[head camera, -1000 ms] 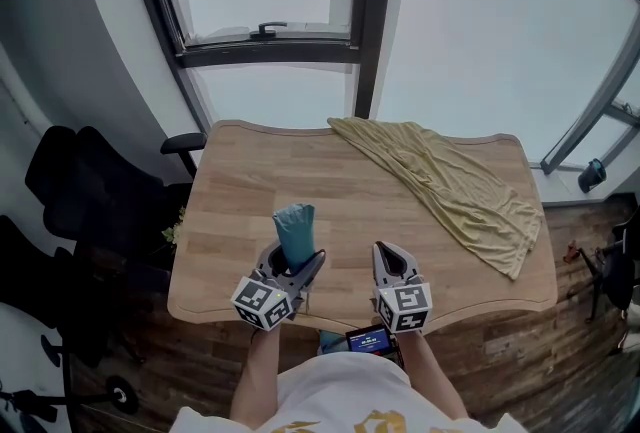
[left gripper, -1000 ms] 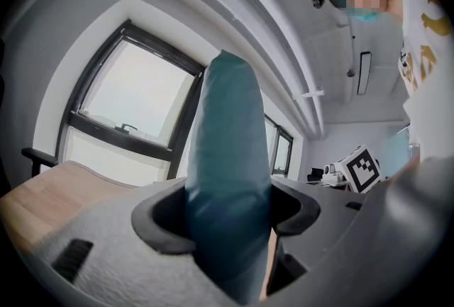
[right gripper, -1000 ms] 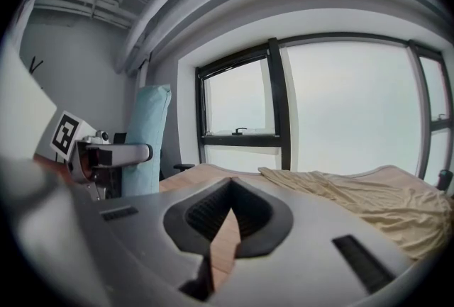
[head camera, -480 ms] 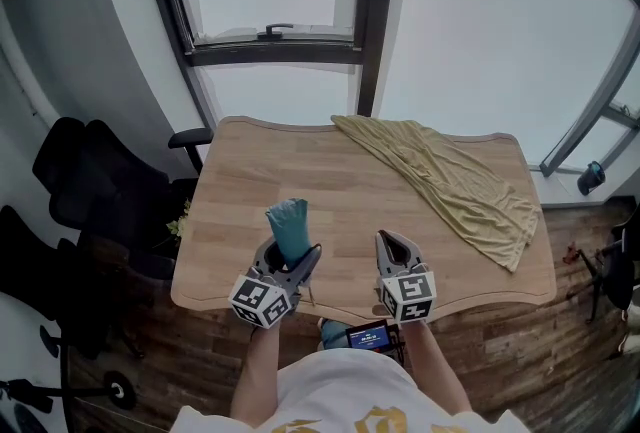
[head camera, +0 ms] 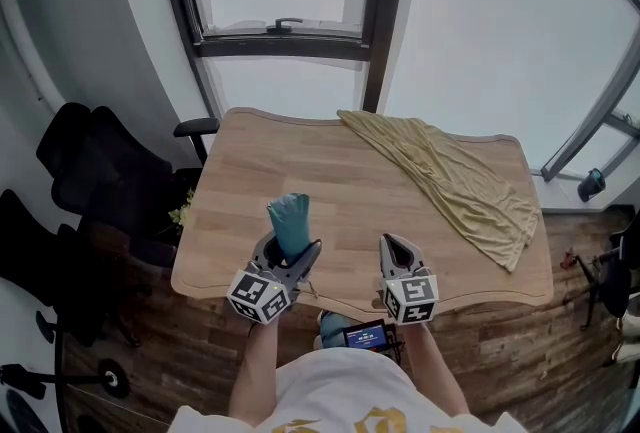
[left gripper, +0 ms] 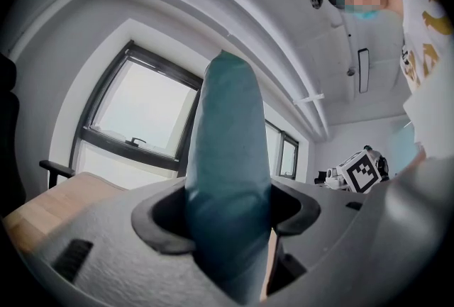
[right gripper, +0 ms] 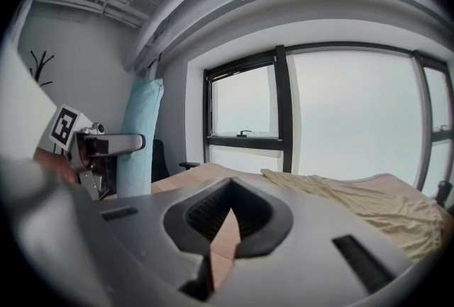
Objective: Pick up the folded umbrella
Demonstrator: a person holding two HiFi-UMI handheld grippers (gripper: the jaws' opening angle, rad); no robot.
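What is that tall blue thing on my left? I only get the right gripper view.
Observer: That's a teal folded umbrella. The left gripper view shows the left gripper shut on it, with a jaw pressing on each side.
Operator: Am I close to it?
Observer: In the head view the right gripper sits beside the left one but apart from the umbrella. Both are over the near edge of the light wooden table.
Operator: Is anything behind me?
Observer: Yes, the head view shows a small dark device with a lit blue screen by the person's waist, nearer than the table edge.
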